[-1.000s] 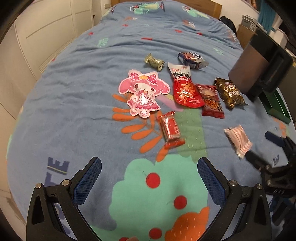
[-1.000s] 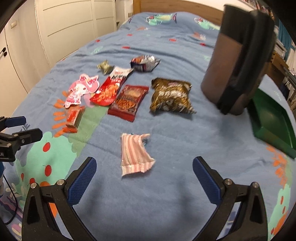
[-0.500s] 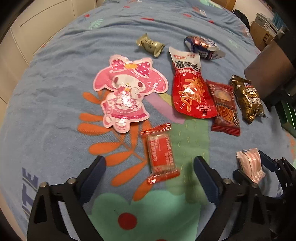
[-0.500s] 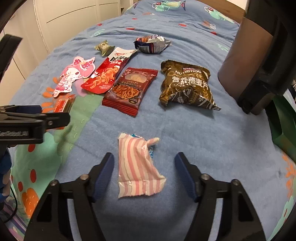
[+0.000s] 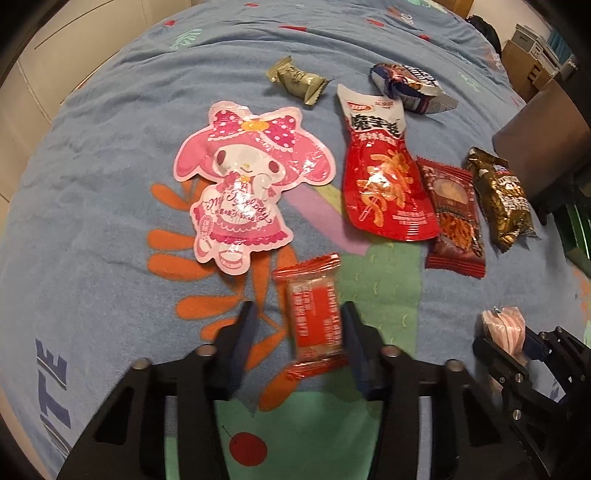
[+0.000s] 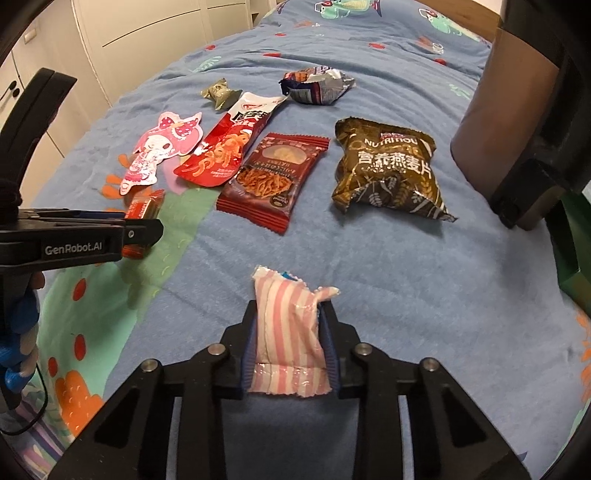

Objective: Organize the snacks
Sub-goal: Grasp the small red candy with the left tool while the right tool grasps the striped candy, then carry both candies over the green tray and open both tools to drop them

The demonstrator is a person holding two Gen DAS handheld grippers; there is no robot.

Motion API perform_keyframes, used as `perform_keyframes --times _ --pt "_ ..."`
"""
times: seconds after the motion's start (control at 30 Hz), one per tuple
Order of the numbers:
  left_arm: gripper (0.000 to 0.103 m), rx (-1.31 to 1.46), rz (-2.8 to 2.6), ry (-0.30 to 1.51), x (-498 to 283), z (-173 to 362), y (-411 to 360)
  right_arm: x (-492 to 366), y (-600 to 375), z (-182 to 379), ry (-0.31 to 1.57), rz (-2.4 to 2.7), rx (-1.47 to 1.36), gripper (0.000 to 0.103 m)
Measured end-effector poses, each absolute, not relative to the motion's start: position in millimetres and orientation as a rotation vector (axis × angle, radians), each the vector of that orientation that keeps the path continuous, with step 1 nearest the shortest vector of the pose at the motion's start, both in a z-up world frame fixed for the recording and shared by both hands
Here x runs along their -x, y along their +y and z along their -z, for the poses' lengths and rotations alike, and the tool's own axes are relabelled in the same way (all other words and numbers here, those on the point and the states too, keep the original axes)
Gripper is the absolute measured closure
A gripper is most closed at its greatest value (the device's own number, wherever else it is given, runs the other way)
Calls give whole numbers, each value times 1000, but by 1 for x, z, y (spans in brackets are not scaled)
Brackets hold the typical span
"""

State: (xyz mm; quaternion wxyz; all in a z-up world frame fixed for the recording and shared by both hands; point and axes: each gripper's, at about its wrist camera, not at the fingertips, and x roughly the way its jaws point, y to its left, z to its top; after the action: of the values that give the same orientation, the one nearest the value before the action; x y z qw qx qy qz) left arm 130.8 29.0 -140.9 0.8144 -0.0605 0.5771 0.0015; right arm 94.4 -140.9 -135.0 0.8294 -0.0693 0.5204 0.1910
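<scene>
Snacks lie on a blue patterned bedspread [image 5: 92, 155]. My left gripper [image 5: 297, 325] is half closed around a small red packet [image 5: 314, 317]; its right finger touches the packet, the left finger stands apart. My right gripper [image 6: 290, 332] is shut on a pink-and-white striped packet [image 6: 288, 332], also seen in the left wrist view [image 5: 504, 326]. Farther off lie a pink My Melody pouch [image 5: 243, 177], a red konjac pouch [image 5: 380, 173], a dark red noodle packet [image 6: 275, 177], a brown oat packet [image 6: 384, 170], an olive candy [image 5: 297, 79] and a blue-silver wrapper [image 5: 410, 86].
A brown and black cylindrical bin [image 6: 524, 110] stands at the right, with a green tray [image 6: 570, 251] beside it. White cupboard doors [image 6: 147, 33] run along the left of the bed. The left gripper's side shows in the right wrist view [image 6: 85, 236].
Both grippers moved forward and down onto their packets. The left jaws narrowed around the red packet. The right jaws closed on the striped packet.
</scene>
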Motion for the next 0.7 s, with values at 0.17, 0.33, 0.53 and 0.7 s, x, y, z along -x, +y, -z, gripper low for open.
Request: perform_keyframes --times 0.17,0.33,0.53,0.7 --pt "83 127 20 1241 -135 134 27 -91 -145 129 1102 -428 120 78" --pt "83 138 28 1236 -133 128 22 -87 -150 120 1082 -436 109 81" --pt "83 123 26 1216 -125 113 23 -82 -161 103 1060 -449 86 82" --pt "83 95 52 1199 -119 98 8 -77 -184 89 1042 -428 56 82"
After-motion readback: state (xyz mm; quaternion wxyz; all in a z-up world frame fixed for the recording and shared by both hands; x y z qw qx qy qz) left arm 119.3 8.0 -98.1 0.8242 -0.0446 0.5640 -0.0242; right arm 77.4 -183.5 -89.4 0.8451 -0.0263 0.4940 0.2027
